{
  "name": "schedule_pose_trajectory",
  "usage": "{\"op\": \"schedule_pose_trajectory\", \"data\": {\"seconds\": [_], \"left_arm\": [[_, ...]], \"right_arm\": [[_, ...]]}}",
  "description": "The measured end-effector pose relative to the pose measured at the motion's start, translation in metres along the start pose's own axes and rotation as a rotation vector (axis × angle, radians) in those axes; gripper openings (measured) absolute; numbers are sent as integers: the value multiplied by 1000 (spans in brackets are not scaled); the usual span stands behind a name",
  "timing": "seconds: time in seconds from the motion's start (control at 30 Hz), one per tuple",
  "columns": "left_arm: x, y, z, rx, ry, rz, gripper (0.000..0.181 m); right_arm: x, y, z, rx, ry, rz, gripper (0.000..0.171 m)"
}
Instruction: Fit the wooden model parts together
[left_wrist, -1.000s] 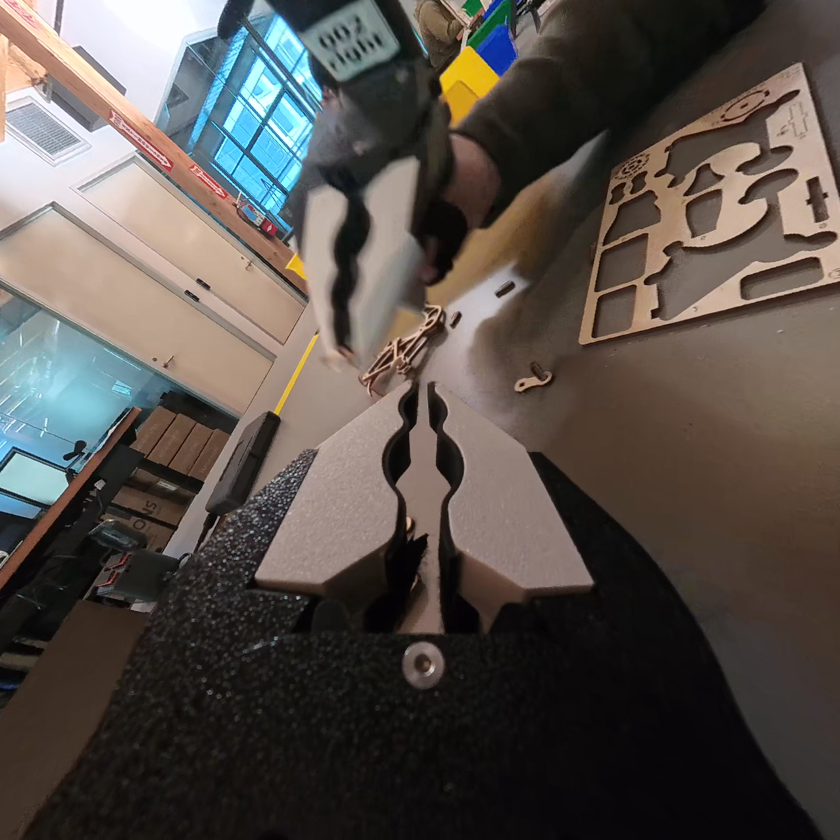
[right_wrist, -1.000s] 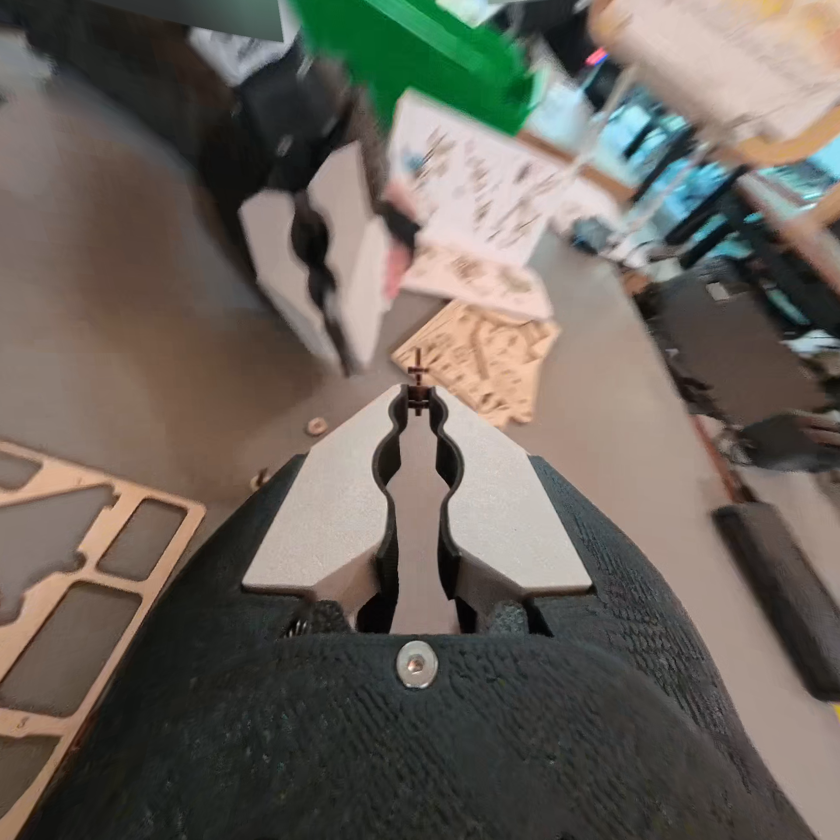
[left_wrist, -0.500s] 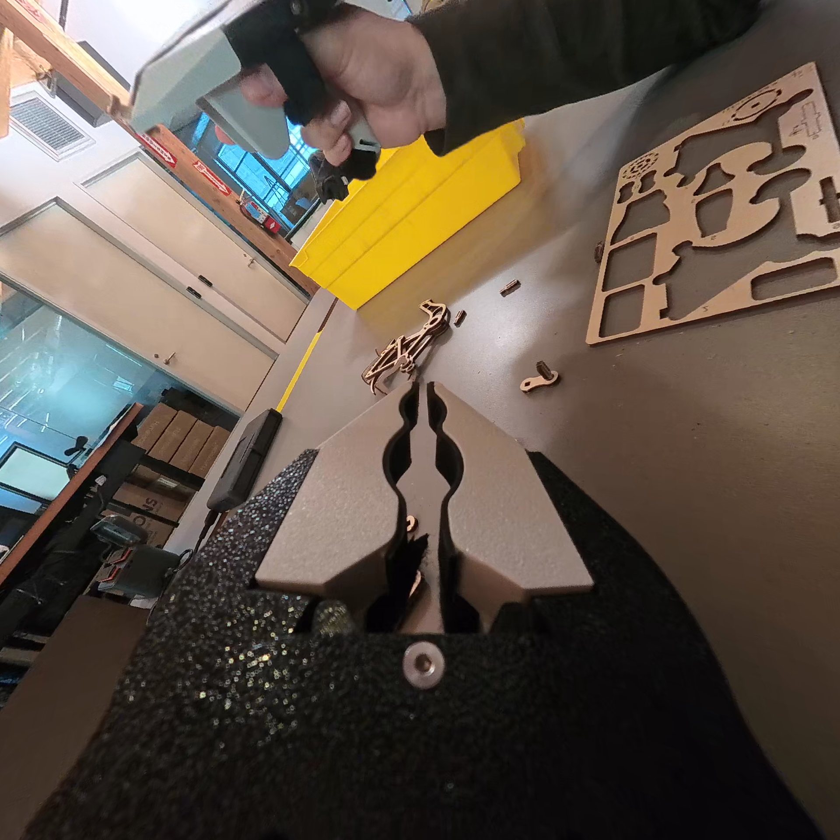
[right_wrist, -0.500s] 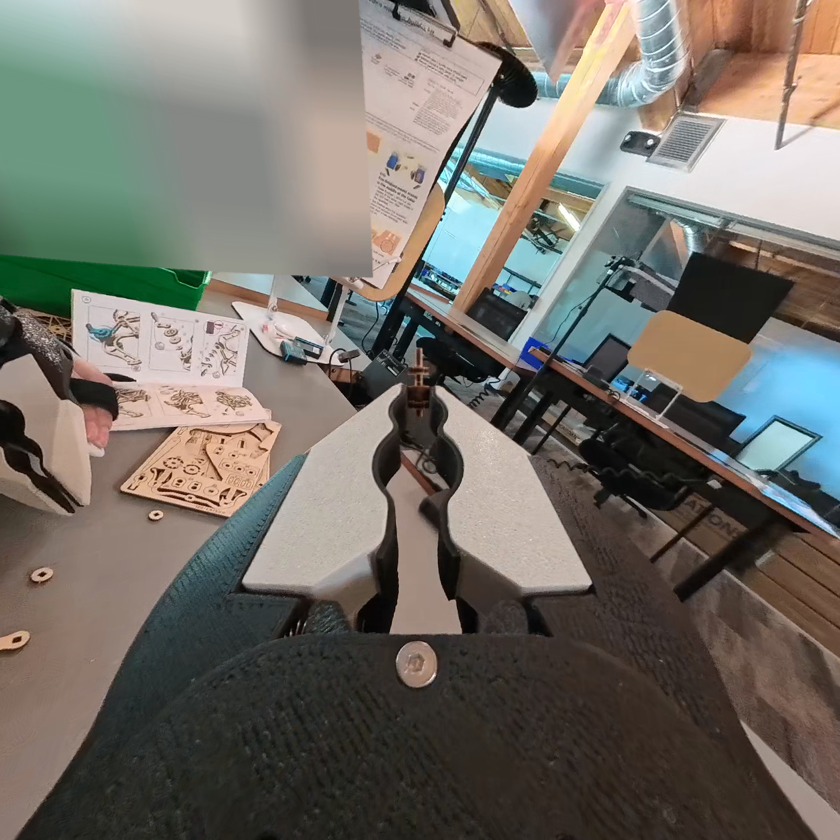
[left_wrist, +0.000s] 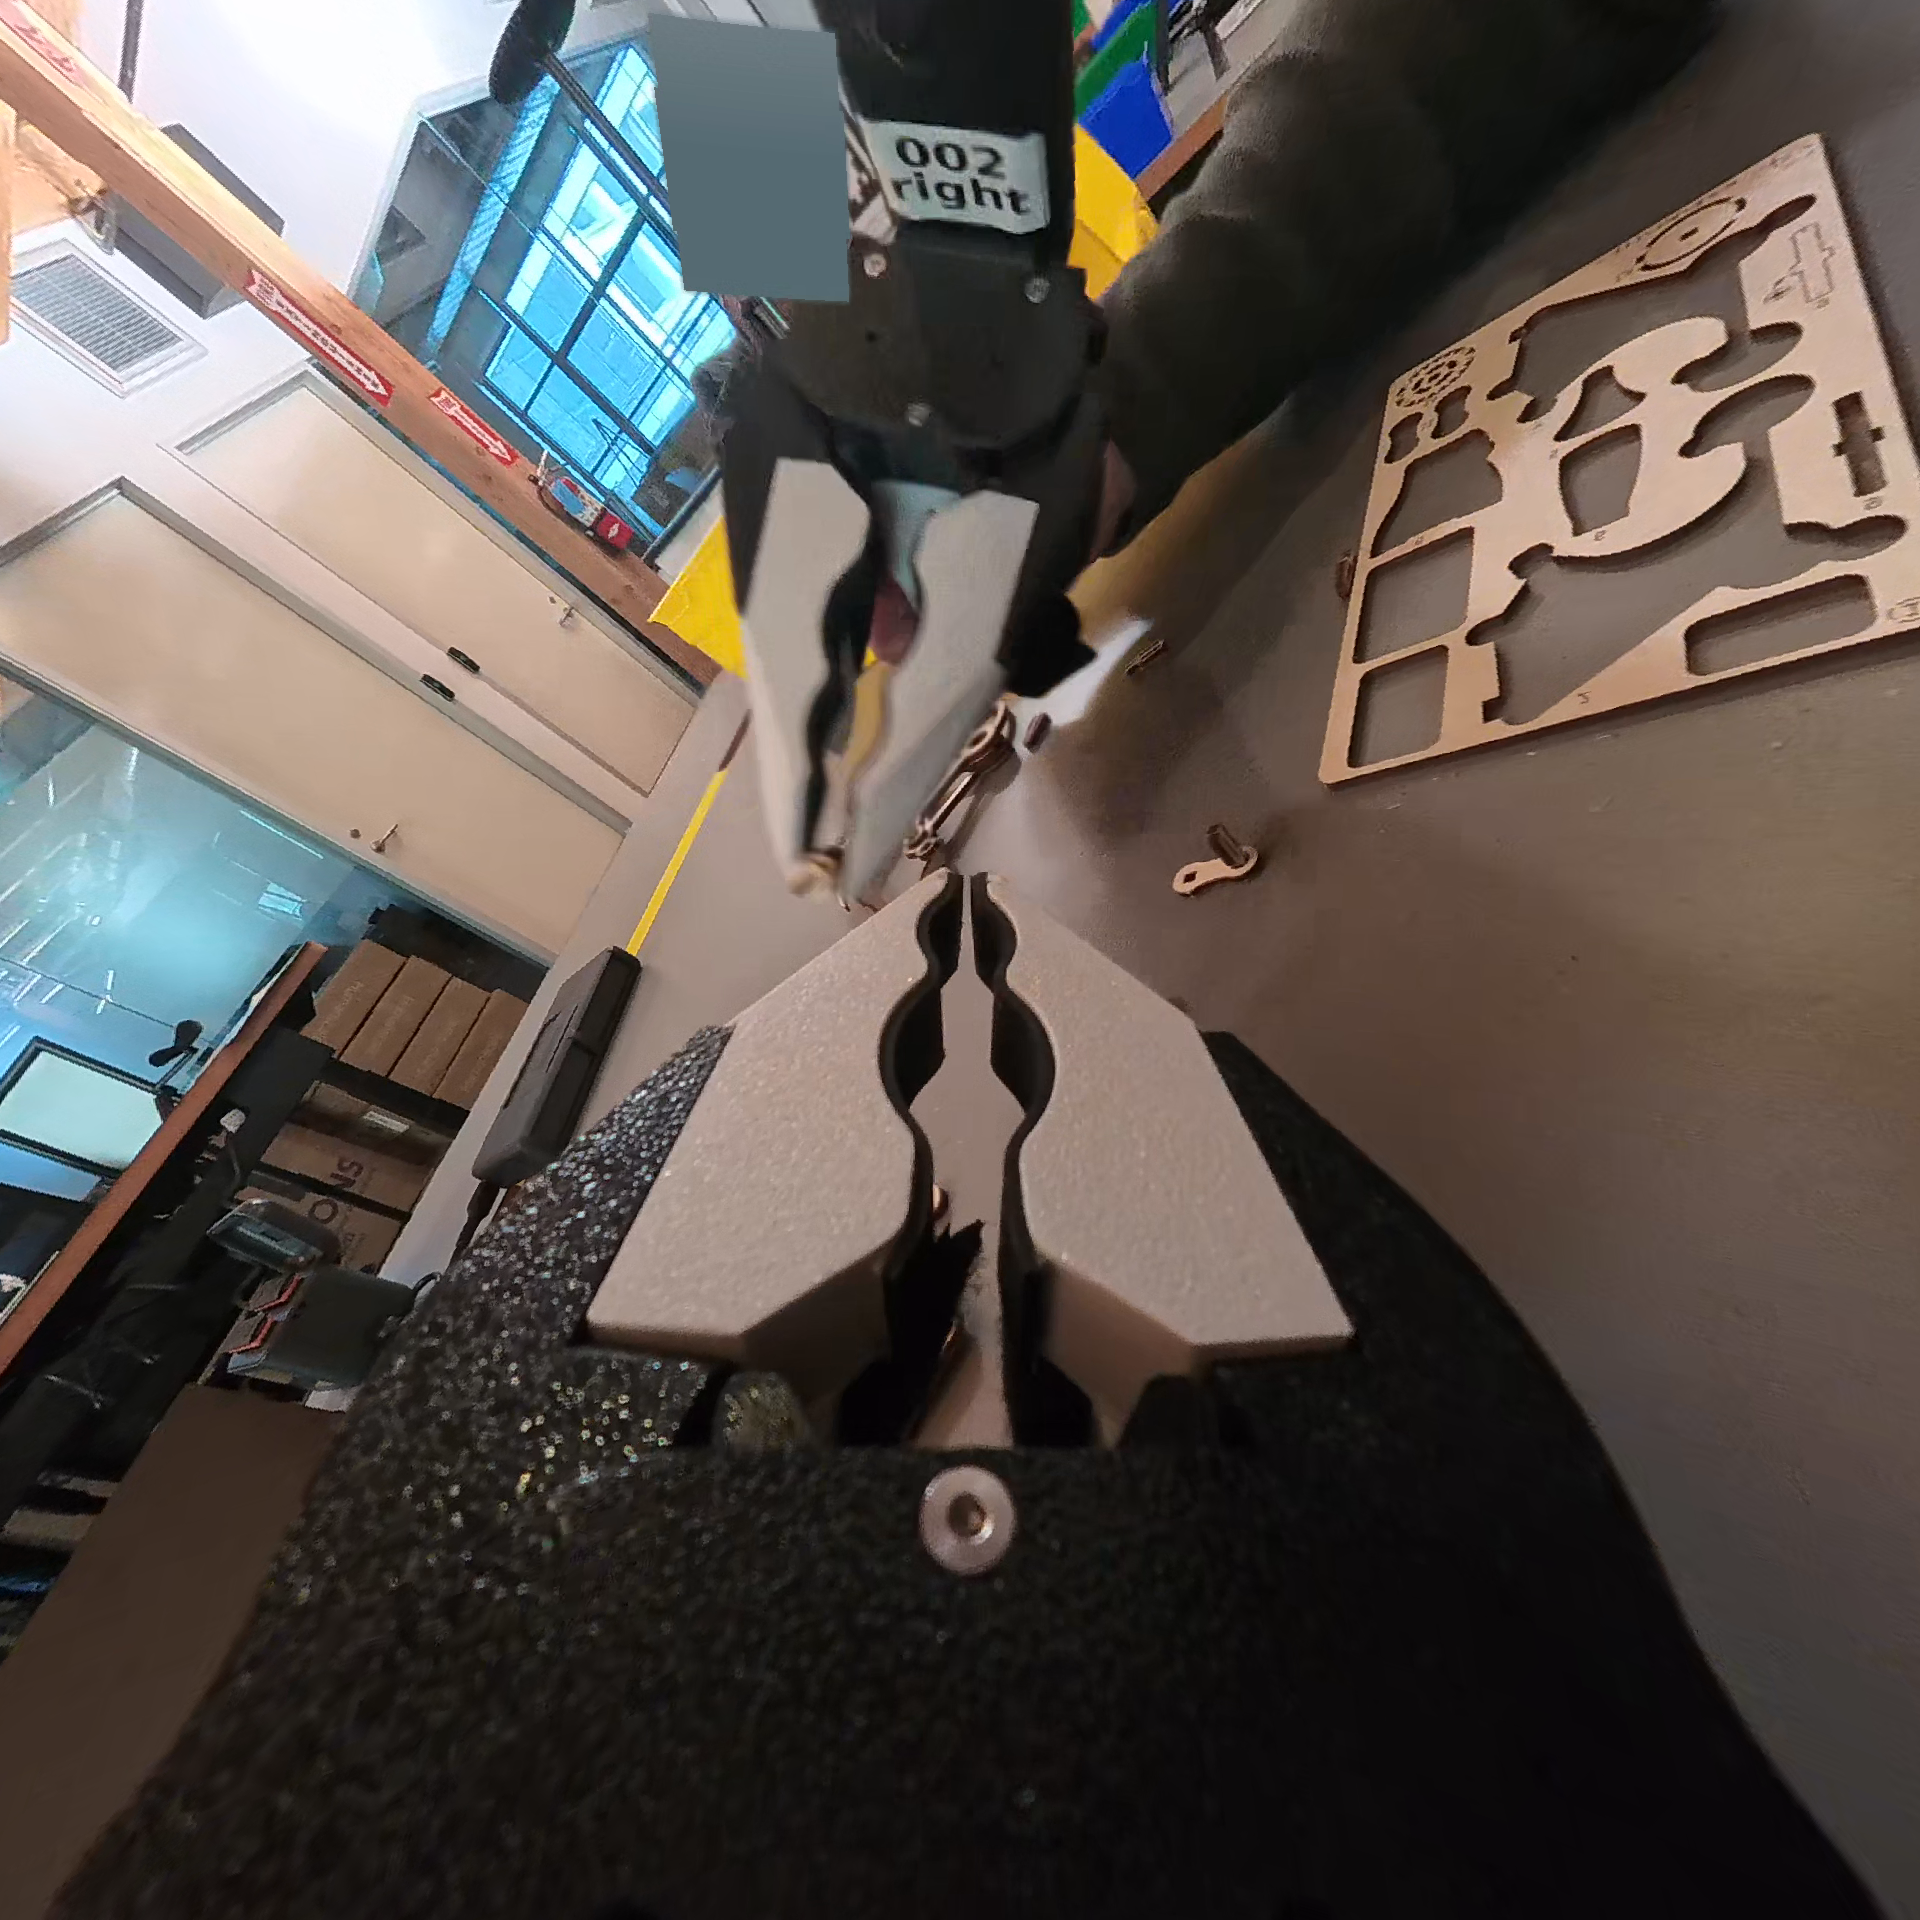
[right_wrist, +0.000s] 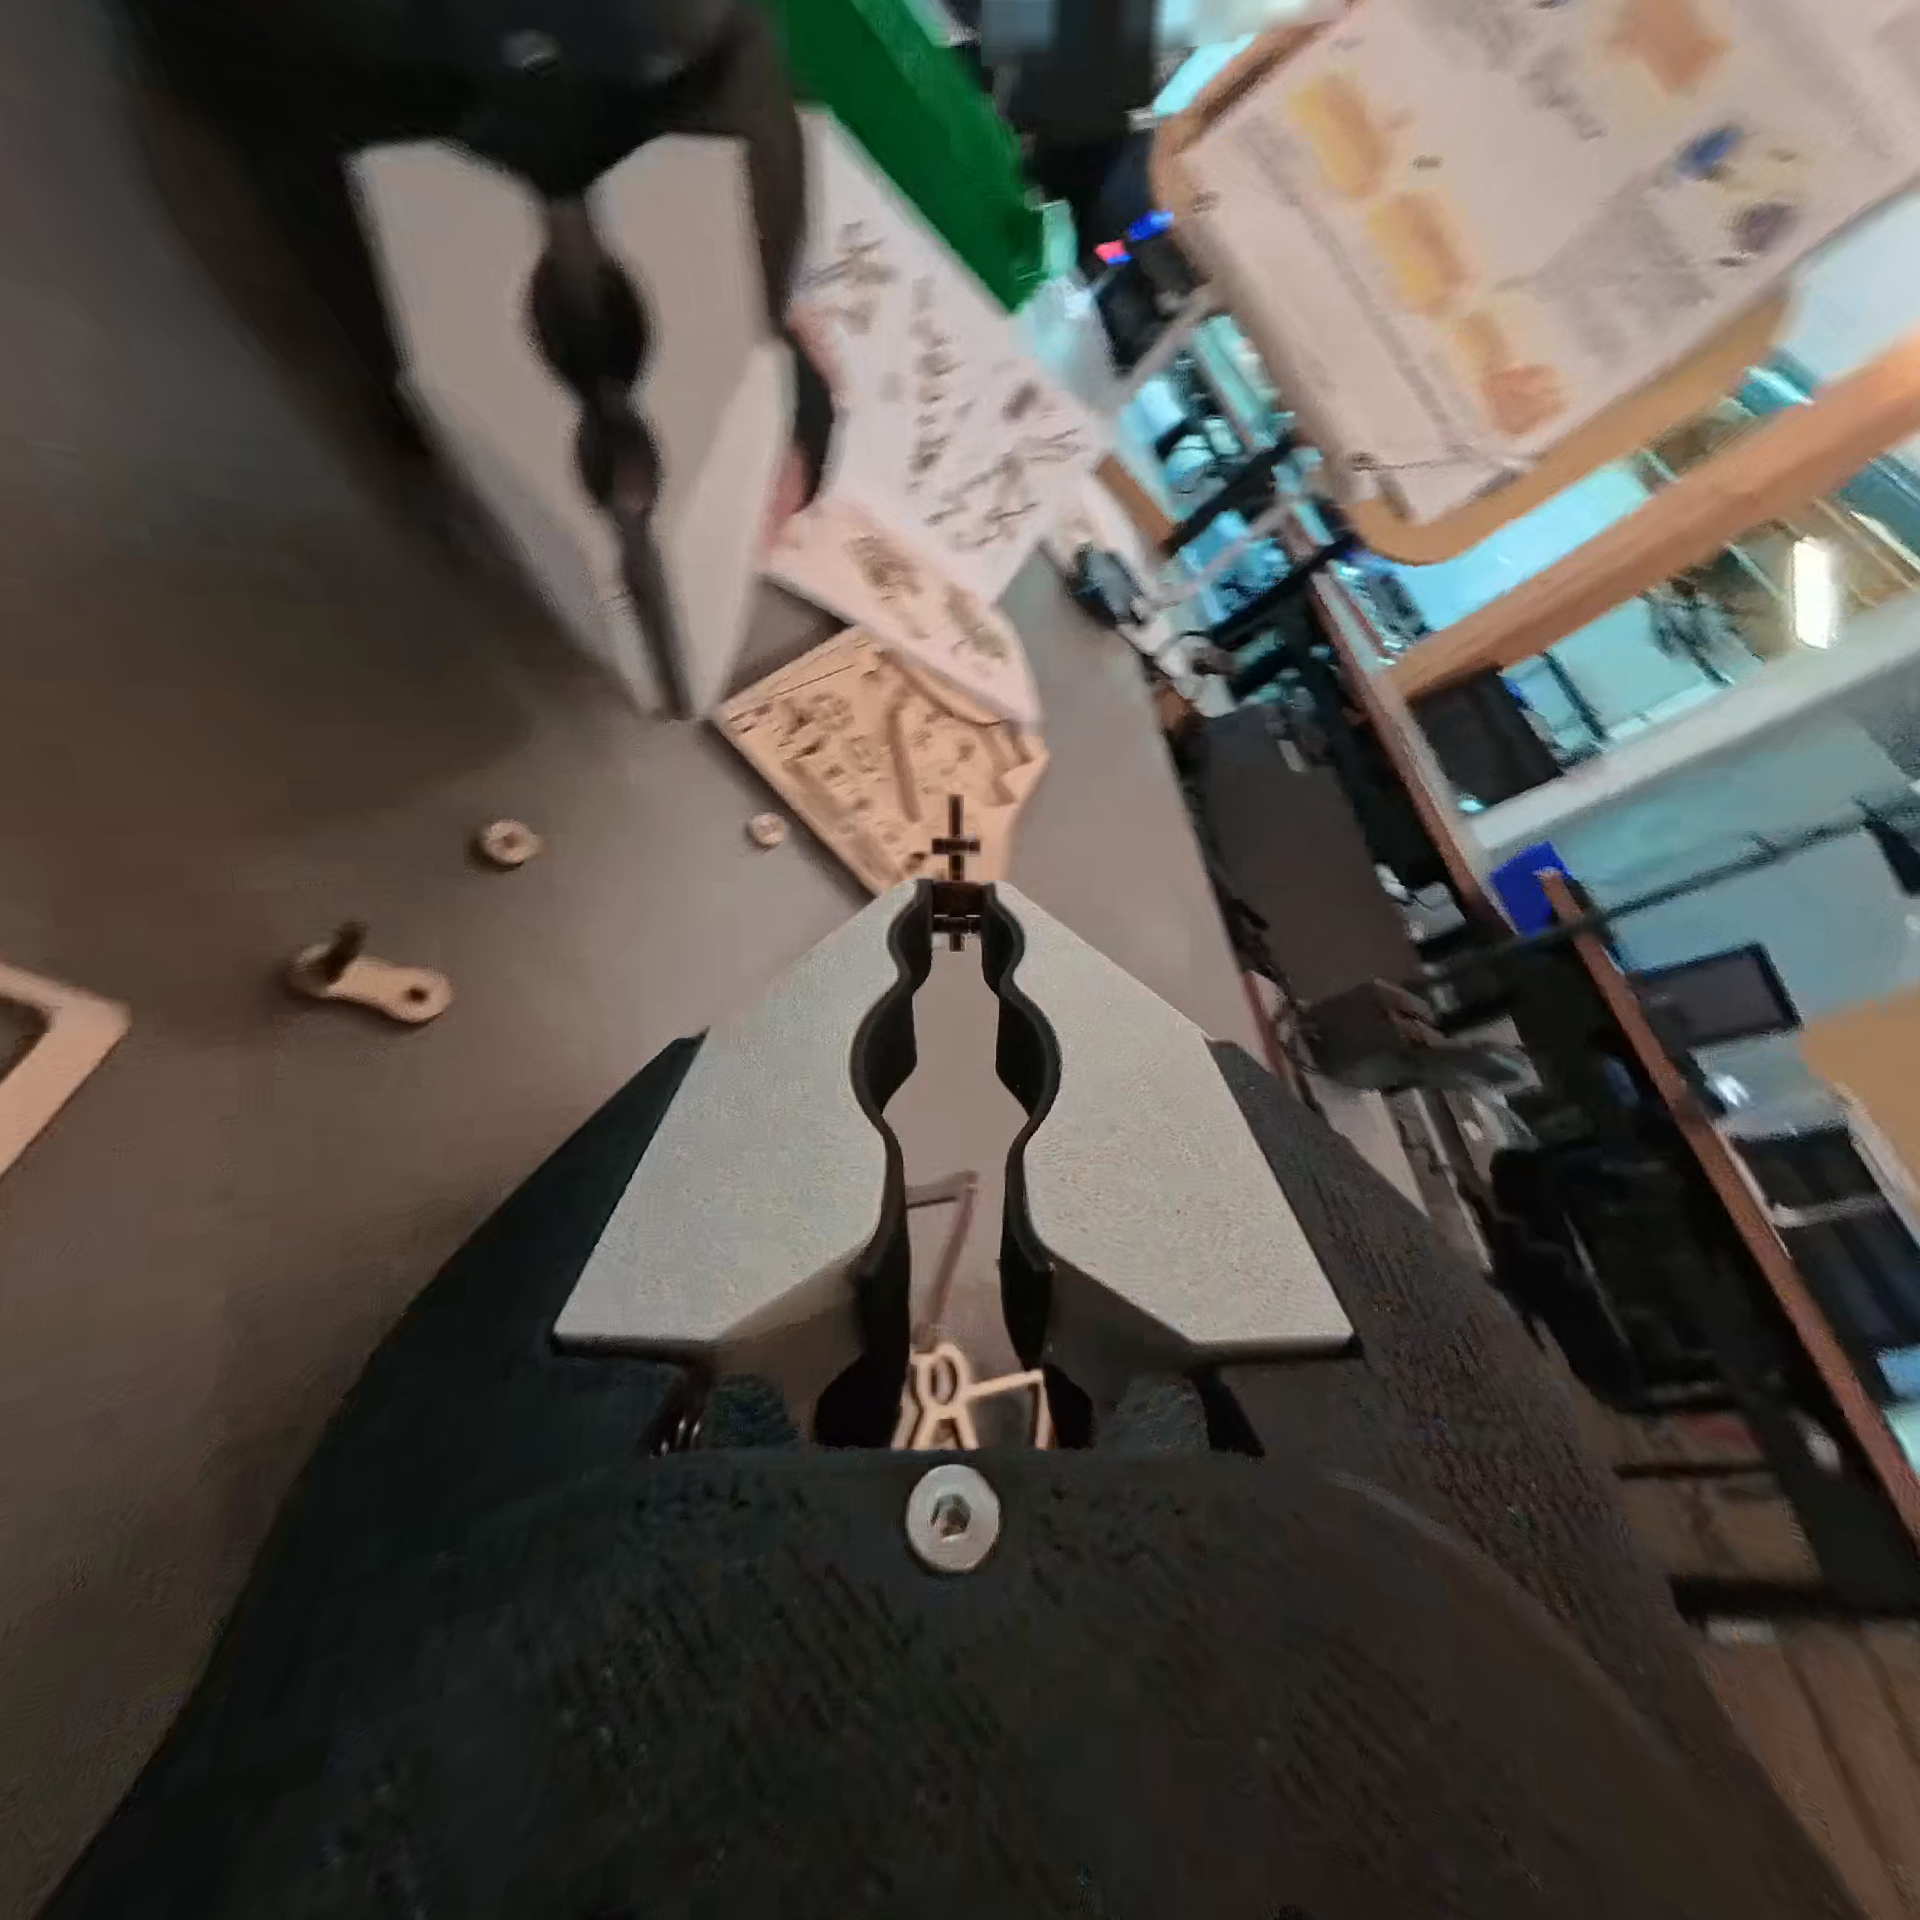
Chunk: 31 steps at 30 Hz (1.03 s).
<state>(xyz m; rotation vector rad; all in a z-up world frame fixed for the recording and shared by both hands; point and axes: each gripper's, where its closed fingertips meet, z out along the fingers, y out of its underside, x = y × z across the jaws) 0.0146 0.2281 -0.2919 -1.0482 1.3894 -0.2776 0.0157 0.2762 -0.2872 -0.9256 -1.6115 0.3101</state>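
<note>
Pinched at the tips of the right gripper (right_wrist: 954, 902) is a tiny wooden pin (right_wrist: 954, 844): light, thin, judged brittle, best held mid-shaft. The left gripper (left_wrist: 964, 883) is nearly closed; whether anything is held cannot be told.

The wooden frame sheet (right_wrist: 47, 1049) is cut off at the left edge; the left hand-held gripper (right_wrist: 681, 696) and instruction sheets (right_wrist: 935, 395) are motion-blurred.
</note>
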Motion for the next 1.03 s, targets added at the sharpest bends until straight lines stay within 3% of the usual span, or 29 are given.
{"op": "schedule_pose_trajectory", "data": {"seconds": [0.13, 0.8, 1.03], "left_arm": [[1, 0, 0, 0, 9, -6, 0], [8, 1, 2, -8, 46, 1, 0], [3, 2, 0, 2, 28, -10, 0]], "right_arm": [[-32, 14, 5, -99, -194, 1, 7], [-35, 37, -1, -247, -341, 338, 7], [-35, 30, -5, -255, -393, 462, 28]]}}
